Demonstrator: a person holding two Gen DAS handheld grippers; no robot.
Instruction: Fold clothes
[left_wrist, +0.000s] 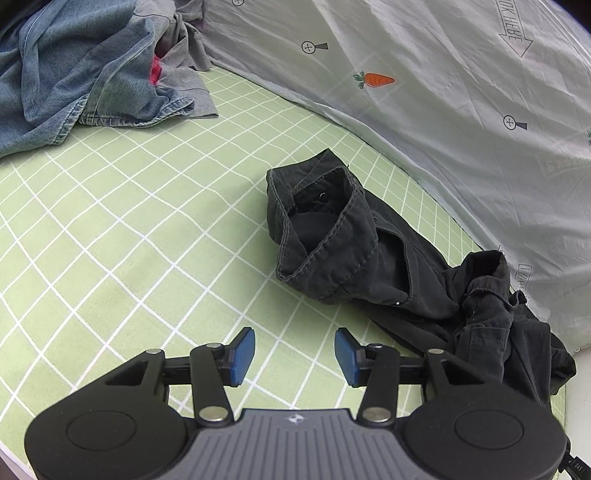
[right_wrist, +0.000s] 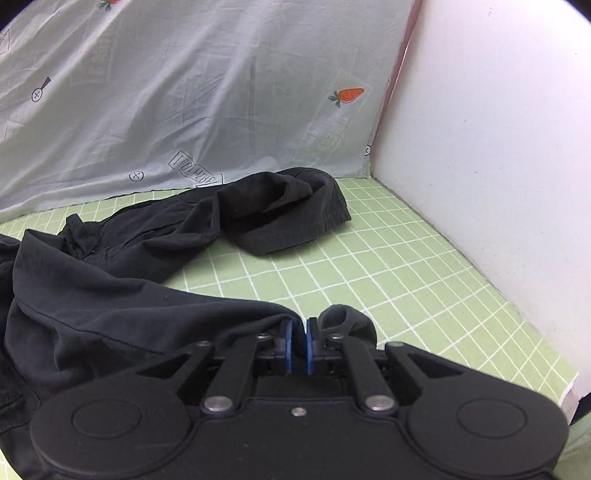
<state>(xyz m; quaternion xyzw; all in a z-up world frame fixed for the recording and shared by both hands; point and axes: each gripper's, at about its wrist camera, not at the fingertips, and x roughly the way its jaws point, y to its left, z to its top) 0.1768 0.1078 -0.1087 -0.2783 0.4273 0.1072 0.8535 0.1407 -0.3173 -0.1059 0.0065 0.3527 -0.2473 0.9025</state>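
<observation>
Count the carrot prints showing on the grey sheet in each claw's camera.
2, one per view: a carrot upper centre-right in the left wrist view, a carrot near the wall in the right. A cut-off one may show at that view's top edge.

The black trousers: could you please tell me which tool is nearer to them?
Right. The right tool is shut on the black trousers; the left tool hangs open above the sheet, short of them.

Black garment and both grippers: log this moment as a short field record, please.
surface: green checked sheet
garment: black garment, crumpled, unfolded
left gripper: open, empty, above the sheet near the garment
right gripper: shut on an edge of the black garment
other clothes: denim piece heaped over a grey one, far left
backdrop: pale carrot-print cloth
</observation>
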